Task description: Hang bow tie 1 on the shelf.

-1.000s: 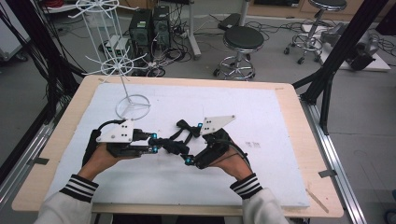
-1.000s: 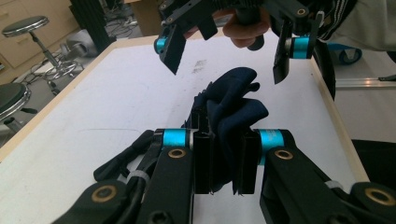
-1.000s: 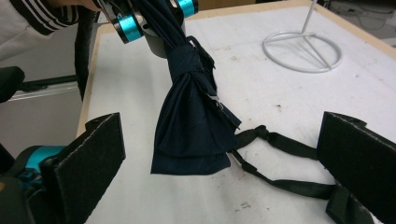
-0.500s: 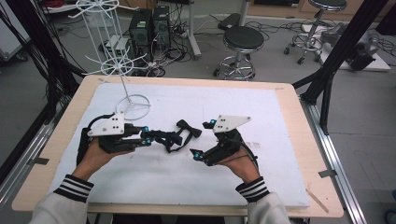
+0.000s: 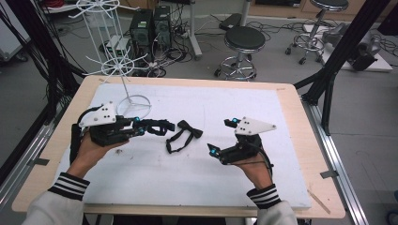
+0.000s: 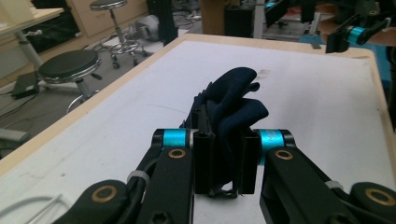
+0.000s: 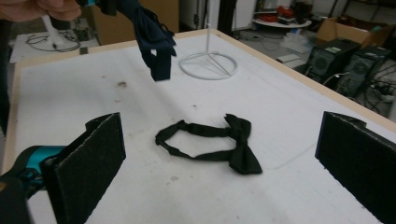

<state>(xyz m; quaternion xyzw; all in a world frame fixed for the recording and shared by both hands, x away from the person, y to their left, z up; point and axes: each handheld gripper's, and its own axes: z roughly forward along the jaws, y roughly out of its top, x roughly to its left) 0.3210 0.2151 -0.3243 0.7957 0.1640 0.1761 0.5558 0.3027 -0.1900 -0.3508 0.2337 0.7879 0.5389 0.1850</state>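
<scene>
Left tongs [image 6: 219, 161]: we are clamping them tight on a navy bow tie [image 6: 233, 100], lifted off the worktop [image 5: 197, 183] and hanging from the jaws; in the right gripper view it is dangling at the top [image 7: 152, 35].
Why held so: we are judging that a pinch on the folded cloth is keeping it from slipping while we are carrying it, probably toward the white wire rack [image 5: 119, 63] standing just behind that hand.
Right tongs [image 7: 219, 158]: we are holding them spread wide with nothing between the pads, hovering near the black bow tie [image 7: 219, 142].
Black bow tie: it is lying flat on the white sheet, strap looped, between our two hands [image 5: 180, 136].
Why so: the open jaws are facing it, so we are likely lining up a grasp.
Surroundings: stools [image 5: 244, 44] and computer towers [image 5: 150, 26] are standing on the floor beyond the worktop.
In the way: the rack's base ring [image 5: 133, 105] is sitting close to the left hand [image 5: 89, 150].
</scene>
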